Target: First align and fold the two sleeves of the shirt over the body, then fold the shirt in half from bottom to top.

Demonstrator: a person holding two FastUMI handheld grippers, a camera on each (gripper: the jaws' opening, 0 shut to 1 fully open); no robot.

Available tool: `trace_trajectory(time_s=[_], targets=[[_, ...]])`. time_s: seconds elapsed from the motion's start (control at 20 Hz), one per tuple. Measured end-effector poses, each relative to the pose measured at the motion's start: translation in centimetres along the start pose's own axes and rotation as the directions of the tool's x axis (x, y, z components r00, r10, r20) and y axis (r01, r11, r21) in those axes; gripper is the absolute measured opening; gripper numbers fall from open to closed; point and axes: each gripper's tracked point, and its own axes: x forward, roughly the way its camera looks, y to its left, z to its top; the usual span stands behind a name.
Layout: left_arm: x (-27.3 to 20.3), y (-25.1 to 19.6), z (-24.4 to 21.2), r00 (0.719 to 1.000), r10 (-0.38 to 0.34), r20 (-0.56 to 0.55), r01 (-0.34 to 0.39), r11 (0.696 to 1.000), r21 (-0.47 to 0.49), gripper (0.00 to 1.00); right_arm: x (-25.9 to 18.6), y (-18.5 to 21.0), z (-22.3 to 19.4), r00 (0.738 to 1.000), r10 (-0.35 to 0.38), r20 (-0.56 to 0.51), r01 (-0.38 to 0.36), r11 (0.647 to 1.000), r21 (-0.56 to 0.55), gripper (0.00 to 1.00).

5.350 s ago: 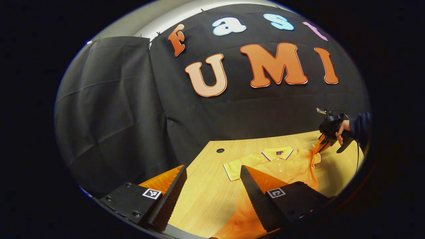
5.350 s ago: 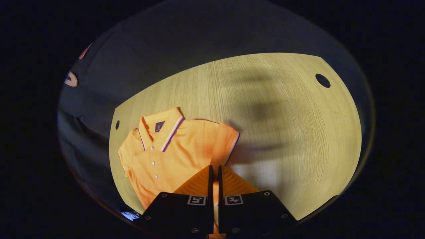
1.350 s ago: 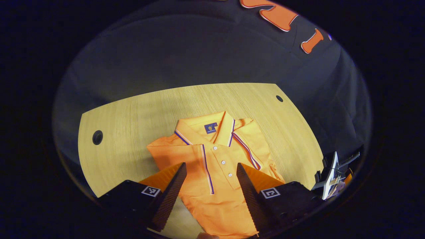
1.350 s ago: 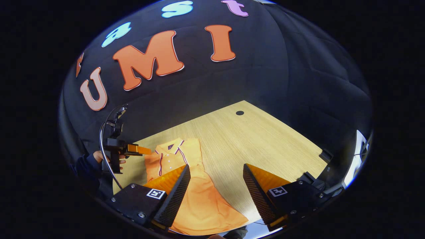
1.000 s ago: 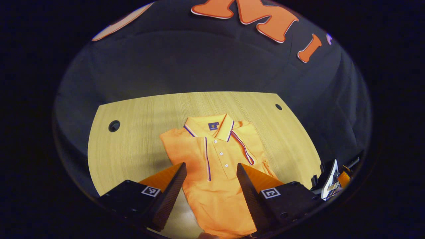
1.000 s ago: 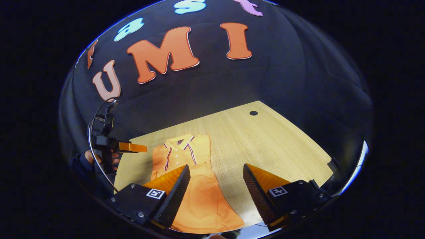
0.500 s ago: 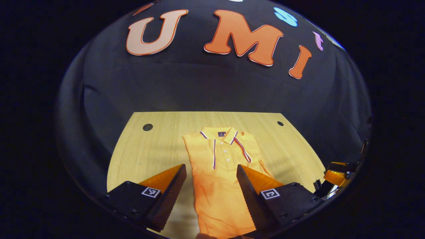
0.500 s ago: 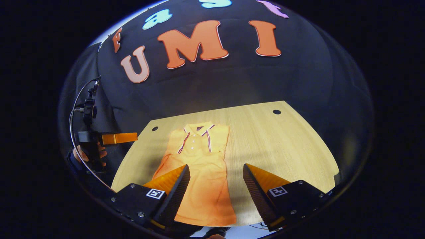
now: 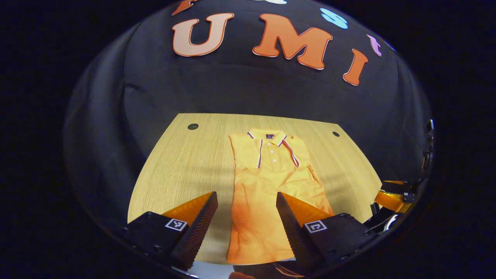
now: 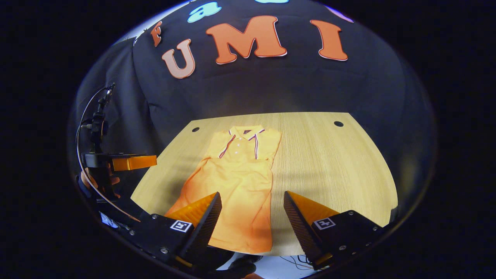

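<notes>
Polo shirt [image 9: 271,182], orange with striped collar trim, lies flat and face up on the wooden table [image 9: 182,162], collar toward the booth wall and hem at the near table edge. Both sleeves look already folded in over the body: their striped cuffs run down either side of the button placket, and the garment reads as a narrow strip, slightly flared toward the hem. By that judgement the first step is done and the bottom-to-top fold is what remains.

The left gripper [image 9: 246,217] hangs above the hem end with its jaws wide apart and nothing between them. The right gripper [image 10: 252,217] is likewise spread wide and empty, poised over the hem's right part; the right gripper view also shows the left gripper [image 10: 131,162] off the table's left side, held by a hand [image 10: 110,180].

The hem sits very close to the front table edge, so pinching its corners leaves little margin there. Bare tabletop lies open on both sides of the shirt, and there is some room beyond the collar, between the two cable holes [image 9: 192,126].
</notes>
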Motion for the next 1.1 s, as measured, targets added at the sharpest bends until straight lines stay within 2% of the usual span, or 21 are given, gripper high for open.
trace_trajectory(time_s=[0.25,0.6,0.9,1.1], targets=[[0.3,0.0,-5.1,0.995,-0.014,-0.095,0.013,1.000,-0.011,0.94,1.1,-0.3,-3.8,0.996,-0.002,-0.087,0.002,1.000,0.001,0.99],[2.3,0.5,-12.9,0.969,-0.016,-0.245,0.015,1.000,-0.006,0.94,2.4,-0.3,-9.8,0.977,-0.019,-0.212,0.018,1.000,-0.007,0.99],[3.1,0.7,-17.9,0.936,-0.031,-0.350,0.030,1.000,-0.007,0.94,3.7,-0.7,-14.5,0.941,-0.046,-0.337,0.039,0.999,-0.027,0.99],[3.3,0.8,-20.5,0.908,-0.017,-0.418,0.033,0.999,0.032,0.94,4.1,-1.5,-17.3,0.912,-0.076,-0.404,0.064,0.997,-0.042,0.99]])
